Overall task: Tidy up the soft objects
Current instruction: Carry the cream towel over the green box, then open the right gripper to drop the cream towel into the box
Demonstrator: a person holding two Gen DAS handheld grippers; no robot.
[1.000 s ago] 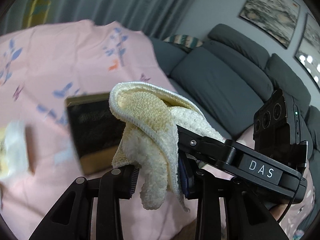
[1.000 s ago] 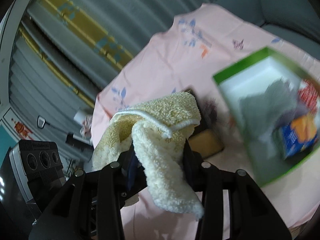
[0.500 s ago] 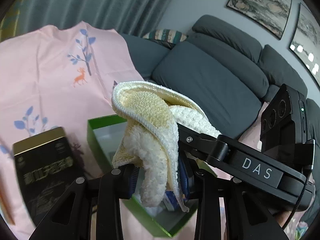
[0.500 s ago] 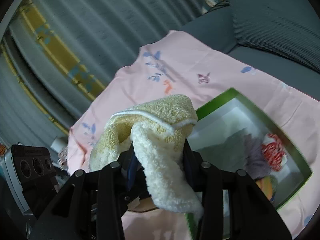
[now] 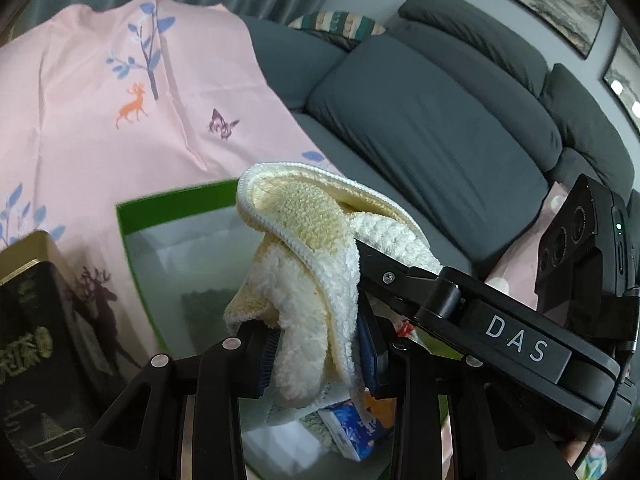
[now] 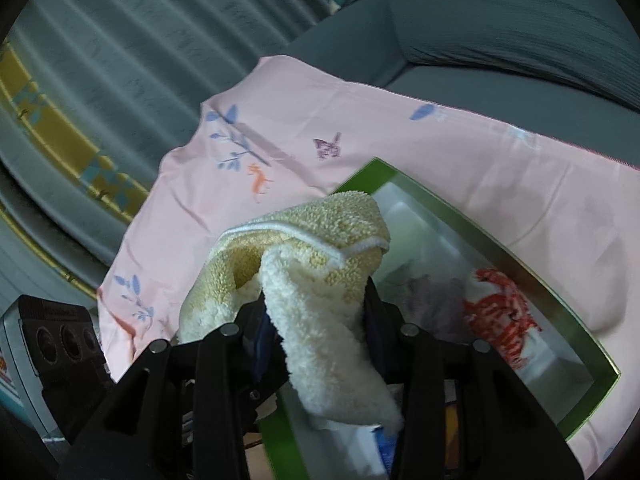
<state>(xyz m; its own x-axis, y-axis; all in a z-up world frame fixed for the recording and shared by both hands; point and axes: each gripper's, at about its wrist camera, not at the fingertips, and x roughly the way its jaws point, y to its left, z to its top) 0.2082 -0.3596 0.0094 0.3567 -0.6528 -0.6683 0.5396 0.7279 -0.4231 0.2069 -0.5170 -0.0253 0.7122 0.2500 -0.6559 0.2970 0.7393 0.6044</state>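
Two grippers, left gripper (image 5: pixel 316 354) and right gripper (image 6: pixel 316 342), both clenching one cream terry towel (image 5: pixel 304 264), bunched and hanging over the green-rimmed box (image 5: pixel 176 200). Drooping long axis downward, free tail pointing into the box. Probably risking a tail snagging the rim, or dragging the blue packet (image 5: pixel 352 420) beneath, releasing unevenly.

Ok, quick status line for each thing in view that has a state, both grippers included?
Left gripper: shut on the yellow towel.
Right gripper: shut on the same towel.
Yellow towel: bunched, hanging over the box.
Green box: open, no lid on it, soft items and a blue packet inside.
Black tin: lid on, beside the box.
Pink cloth: spread flat, creased.
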